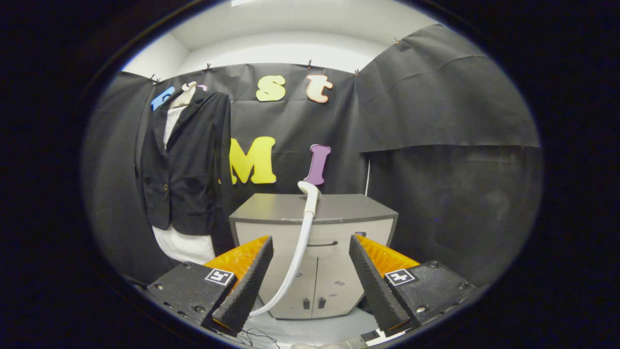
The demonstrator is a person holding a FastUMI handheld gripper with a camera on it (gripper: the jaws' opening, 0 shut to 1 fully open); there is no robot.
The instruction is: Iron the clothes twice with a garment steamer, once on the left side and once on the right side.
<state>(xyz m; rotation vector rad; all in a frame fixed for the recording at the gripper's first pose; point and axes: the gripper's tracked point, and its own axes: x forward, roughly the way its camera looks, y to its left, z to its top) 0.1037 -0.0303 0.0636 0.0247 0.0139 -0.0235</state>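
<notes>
White and curved, the garment steamer point(308, 201) rests on the grey cabinet point(271, 206) ahead of the gripper point(310, 274), its hose point(295, 261) hanging between the spread, empty fingers. Beside the cabinet, a dark jacket point(186, 165) hangs against the booth wall.

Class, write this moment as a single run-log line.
gripper: open, holding nothing | steamer head: on cabinet, hose hanging down front | jacket: hung beyond, untouched | ironing: not begun
</notes>
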